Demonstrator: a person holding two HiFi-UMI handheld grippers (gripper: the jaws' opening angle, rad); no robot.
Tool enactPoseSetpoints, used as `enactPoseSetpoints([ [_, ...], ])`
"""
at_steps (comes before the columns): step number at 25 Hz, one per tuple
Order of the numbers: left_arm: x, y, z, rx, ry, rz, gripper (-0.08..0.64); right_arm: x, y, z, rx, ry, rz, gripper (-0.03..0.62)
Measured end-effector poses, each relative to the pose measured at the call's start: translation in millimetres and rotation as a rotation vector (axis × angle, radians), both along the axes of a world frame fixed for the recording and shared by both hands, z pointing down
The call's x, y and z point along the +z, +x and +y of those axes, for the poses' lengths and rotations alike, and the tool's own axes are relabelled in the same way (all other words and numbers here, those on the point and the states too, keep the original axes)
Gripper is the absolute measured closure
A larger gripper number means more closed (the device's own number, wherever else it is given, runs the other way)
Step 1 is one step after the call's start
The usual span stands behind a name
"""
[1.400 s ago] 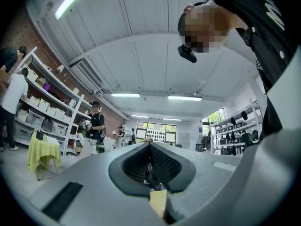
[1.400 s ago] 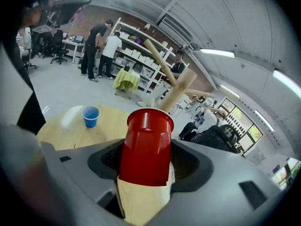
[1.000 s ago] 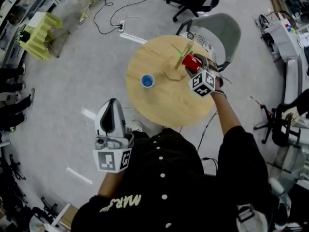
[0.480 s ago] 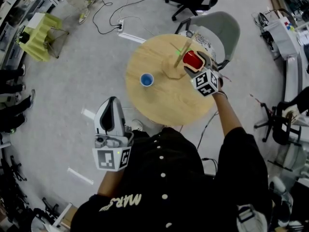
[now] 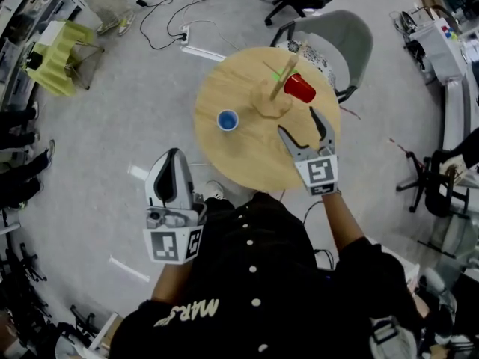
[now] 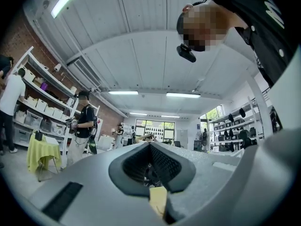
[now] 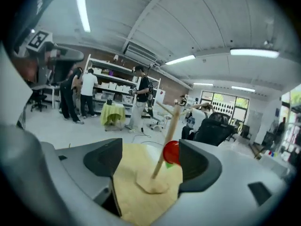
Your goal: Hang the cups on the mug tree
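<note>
Two cups: red cup (image 5: 299, 88) on the mug tree (image 5: 274, 102), blue cup (image 5: 227, 121) on the tabletop (image 5: 224, 159). Right gripper (image 5: 296, 120) fingers (image 5: 290, 142) wide, empty, closing; left gripper (image 5: 174, 156) fingers together.

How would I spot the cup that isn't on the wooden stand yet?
Find the round wooden table. On it, left of the mug tree in the head view, stands a blue cup, mouth up. The red cup, the only other one, hangs on the tree.

Illumination is bright and even, supplied by ceiling strip lights (image 7: 83, 13). All views show strong fisheye curvature. Both gripper views have black corners and a soft foreground.
</note>
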State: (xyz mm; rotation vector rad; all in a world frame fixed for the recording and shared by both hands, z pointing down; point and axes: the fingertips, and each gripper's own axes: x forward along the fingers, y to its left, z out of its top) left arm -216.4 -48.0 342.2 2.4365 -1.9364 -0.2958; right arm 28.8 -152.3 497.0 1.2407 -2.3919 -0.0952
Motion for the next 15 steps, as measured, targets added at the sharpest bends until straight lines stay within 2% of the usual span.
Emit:
enactPoseSetpoints([
  [2,8,0,-5,0.002,-0.023,0.002,0.564,23,-17,20,-0.026,-0.055,-0.027,0.232],
  [6,18,-6,-9,0.001,-0.062,-0.007,0.563,69,-42,40,-0.074,-0.121,0.013,0.229],
  [12,34,-13,-18,0.01,-0.104,-0.036,0.563,120,-73,40,-0.102,-0.222,-0.031,0.229],
  [15,42,-16,-20,0.016,-0.122,-0.049,0.563,157,-92,32,-0.084,-0.291,-0.047,0.227],
])
